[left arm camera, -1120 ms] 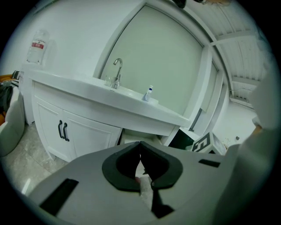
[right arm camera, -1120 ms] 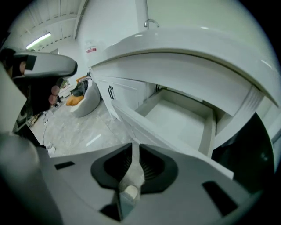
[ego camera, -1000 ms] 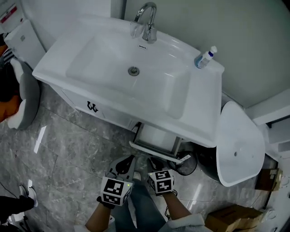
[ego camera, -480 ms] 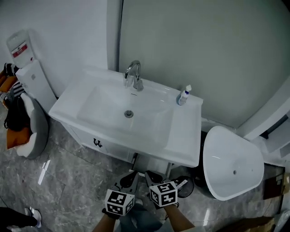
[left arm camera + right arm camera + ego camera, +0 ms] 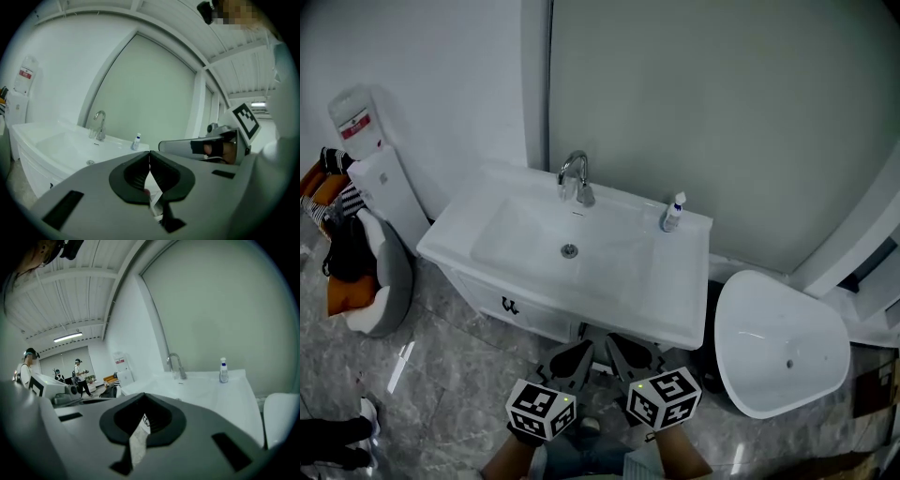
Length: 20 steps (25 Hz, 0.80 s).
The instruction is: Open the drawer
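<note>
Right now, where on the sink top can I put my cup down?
The flat ledge right of the basin, in front of the bottle, is bare. So is the back corner left of the faucet. The floor to the right is crowded by a white tub.

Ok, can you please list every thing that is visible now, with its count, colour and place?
washbasin: one, white, centre, against the wall
tap: one, chrome, basin's back edge
bottle: one, white with blue cap, basin's back right corner
oval shell: one, white, on floor right of basin
water dispenser: one, white, at wall, left
seat: one, grey, far left, holding orange and black things
floor: grey marble tiles
people: at least three, distant, in right gripper view
left gripper: one, grey, bottom centre, jaws together, empty
right gripper: one, grey, beside it, jaws just closed, empty
</note>
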Available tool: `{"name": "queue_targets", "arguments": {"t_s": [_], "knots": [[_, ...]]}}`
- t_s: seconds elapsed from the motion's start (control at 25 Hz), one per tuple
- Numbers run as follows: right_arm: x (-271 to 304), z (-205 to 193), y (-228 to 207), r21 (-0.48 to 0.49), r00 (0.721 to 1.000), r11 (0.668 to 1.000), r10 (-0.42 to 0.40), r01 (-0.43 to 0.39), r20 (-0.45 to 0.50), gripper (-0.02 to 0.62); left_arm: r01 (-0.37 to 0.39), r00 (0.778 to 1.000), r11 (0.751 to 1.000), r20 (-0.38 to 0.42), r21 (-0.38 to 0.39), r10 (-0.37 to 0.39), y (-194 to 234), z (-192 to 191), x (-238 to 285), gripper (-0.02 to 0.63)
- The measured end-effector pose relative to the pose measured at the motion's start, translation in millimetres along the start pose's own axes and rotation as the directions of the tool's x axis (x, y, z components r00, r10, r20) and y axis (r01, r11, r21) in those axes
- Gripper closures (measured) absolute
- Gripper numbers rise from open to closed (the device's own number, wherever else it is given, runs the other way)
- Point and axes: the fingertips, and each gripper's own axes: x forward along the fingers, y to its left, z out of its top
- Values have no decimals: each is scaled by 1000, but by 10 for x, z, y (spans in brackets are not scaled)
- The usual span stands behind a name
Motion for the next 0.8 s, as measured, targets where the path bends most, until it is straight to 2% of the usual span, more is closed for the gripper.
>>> {"name": "queue_targets", "arguments": {"t_s": [0.16, 0.36, 0.8], "knots": [[-109, 316, 75, -43, 998, 999, 31, -29, 47, 586, 37, 998, 999, 59, 33, -39, -138, 388, 22, 589], [-278, 637, 131, -70, 993, 997, 36, -28, 115, 586, 53, 994, 995, 90, 79, -60, -248, 787, -5, 589], [-343, 825, 236, -76, 988, 997, 43, -32, 146, 586, 84, 992, 992, 86, 95, -92, -305, 1001, -65, 589]]}}
